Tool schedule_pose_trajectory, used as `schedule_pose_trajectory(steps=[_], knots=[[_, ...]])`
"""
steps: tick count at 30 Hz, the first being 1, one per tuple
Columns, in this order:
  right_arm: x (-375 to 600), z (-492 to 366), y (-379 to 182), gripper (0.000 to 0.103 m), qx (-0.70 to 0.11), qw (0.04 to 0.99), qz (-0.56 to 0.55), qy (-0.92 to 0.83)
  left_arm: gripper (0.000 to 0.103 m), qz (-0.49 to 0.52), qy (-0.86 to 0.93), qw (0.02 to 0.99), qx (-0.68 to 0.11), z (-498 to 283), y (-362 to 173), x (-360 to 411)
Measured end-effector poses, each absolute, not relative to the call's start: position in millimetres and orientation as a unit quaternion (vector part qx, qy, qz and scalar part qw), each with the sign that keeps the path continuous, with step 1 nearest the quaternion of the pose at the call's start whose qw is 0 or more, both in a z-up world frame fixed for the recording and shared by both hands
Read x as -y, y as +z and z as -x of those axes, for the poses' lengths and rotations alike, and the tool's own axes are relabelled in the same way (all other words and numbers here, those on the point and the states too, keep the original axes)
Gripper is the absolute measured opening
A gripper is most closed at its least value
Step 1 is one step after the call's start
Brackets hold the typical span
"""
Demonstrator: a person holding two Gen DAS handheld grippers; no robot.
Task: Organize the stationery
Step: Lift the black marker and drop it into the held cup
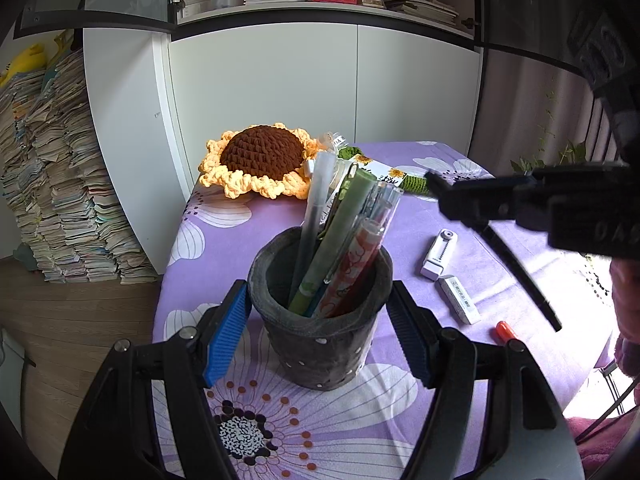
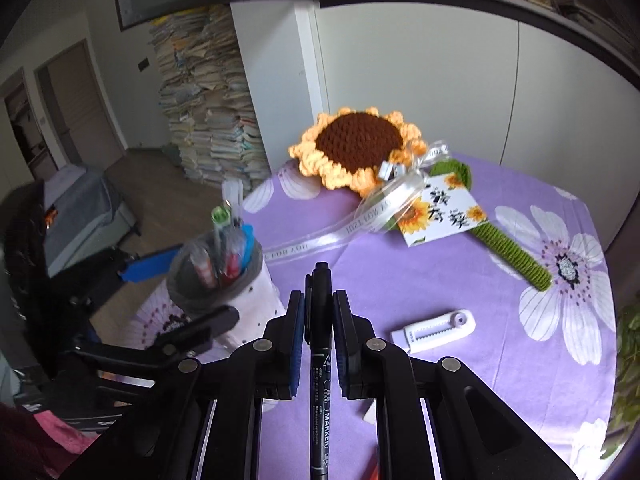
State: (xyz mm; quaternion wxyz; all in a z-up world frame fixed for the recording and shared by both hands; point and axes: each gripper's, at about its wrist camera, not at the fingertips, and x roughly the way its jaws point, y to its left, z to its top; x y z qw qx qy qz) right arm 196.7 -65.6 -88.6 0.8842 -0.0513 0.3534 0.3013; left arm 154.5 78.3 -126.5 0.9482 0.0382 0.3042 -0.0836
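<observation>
Right claw (image 2: 318, 332): closed on a black marker (image 2: 319, 384), which ran lengthwise between the two pads, its tip pointing away from the camera (the word MARKER was legible on the barrel). In the left wrist view this claw (image 1: 460, 204) hung above the counter to the right of the cup, the marker (image 1: 520, 276) slanting down from it.

Left claw (image 1: 318, 320): blue pads set on either side of the pen cup (image 1: 320, 320), the left pad against its wall; whether the right pad touched it could not be told.

Pen cup: dark grey, upright on the purple floral counter (image 1: 400, 420), holding several pens (image 1: 340, 240) that leaned toward the far right. In the right wrist view it (image 2: 216, 280) stood at the near left.

Near right of the cup: a white correction tape (image 1: 438, 254), a white eraser (image 1: 460, 298) just beside it, and an orange pen tip (image 1: 507, 330) nearer still.

Far side of the counter: a crocheted sunflower (image 2: 360, 148) with a green stem (image 2: 508, 248), a ribbon and a printed card (image 2: 440, 212).

Beyond: white cabinets (image 1: 260, 80) and a tall stack of papers (image 1: 60, 180) on the floor.
</observation>
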Motion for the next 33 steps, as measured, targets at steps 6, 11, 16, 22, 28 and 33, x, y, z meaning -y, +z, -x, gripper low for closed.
schedule_pose_trajectory(steps=[6, 11, 16, 22, 28, 33], knots=[[71, -192, -39, 0.014, -0.281, 0.901, 0.003, 0.330, 0.069, -0.041, -0.084, 0.948, -0.304, -153, -127, -78], [51, -204, -14, 0.014, -0.242, 0.893, -0.041, 0.377, 0.069, -0.038, -0.084, 0.948, -0.305, -153, -127, -79], [18, -223, -10, 0.014, -0.222, 0.870, -0.071, 0.434, 0.069, -0.027, -0.089, 0.948, -0.305, -153, -127, -82], [-4, -242, -36, 0.014, -0.235, 0.848, -0.099, 0.464, 0.069, -0.026, -0.093, 0.947, -0.307, -153, -126, -83], [-4, -234, -44, 0.014, -0.213, 0.850, -0.091, 0.472, 0.069, -0.019, -0.094, 0.947, -0.307, -154, -127, -85], [0, -231, -51, 0.014, -0.215, 0.847, -0.086, 0.479, 0.069, -0.023, -0.092, 0.947, -0.308, -153, -127, -84]])
